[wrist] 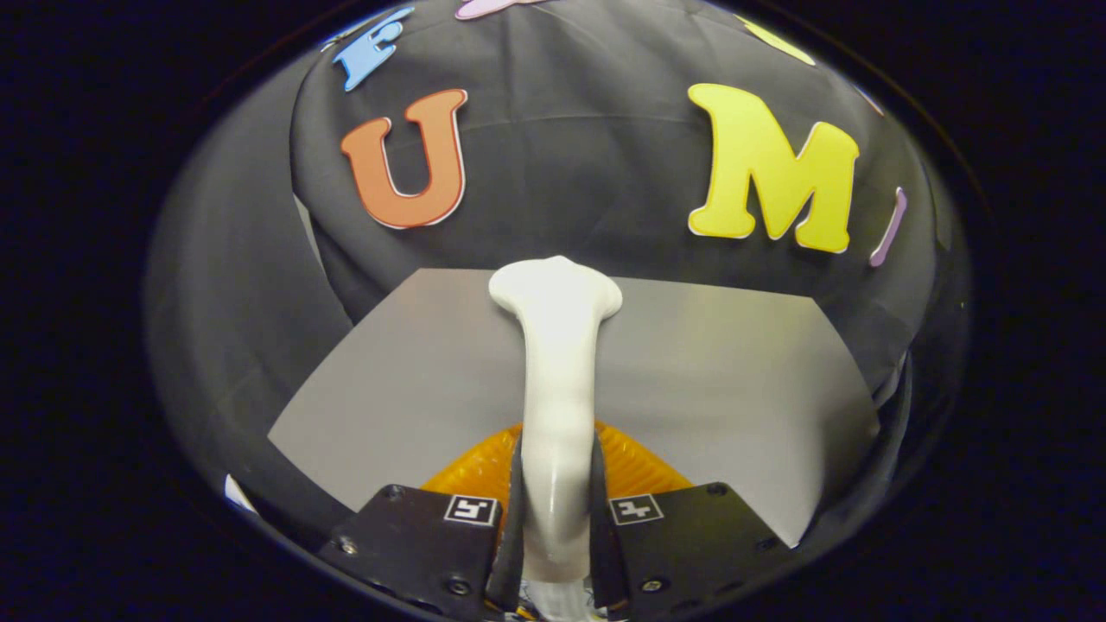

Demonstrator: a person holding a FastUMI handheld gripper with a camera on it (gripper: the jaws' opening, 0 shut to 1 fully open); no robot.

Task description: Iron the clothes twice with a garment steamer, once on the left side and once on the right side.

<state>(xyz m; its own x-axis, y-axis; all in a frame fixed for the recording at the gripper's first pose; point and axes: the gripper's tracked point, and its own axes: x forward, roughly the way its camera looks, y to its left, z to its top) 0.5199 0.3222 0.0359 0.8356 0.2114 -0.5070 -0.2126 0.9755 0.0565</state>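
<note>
At the bottom centre of the frame the gripper has both fingers clamped on the handle of a white steamer. The steamer reaches up to its wide head at mid-frame. Beneath it lie an orange garment and a grey table.
</note>
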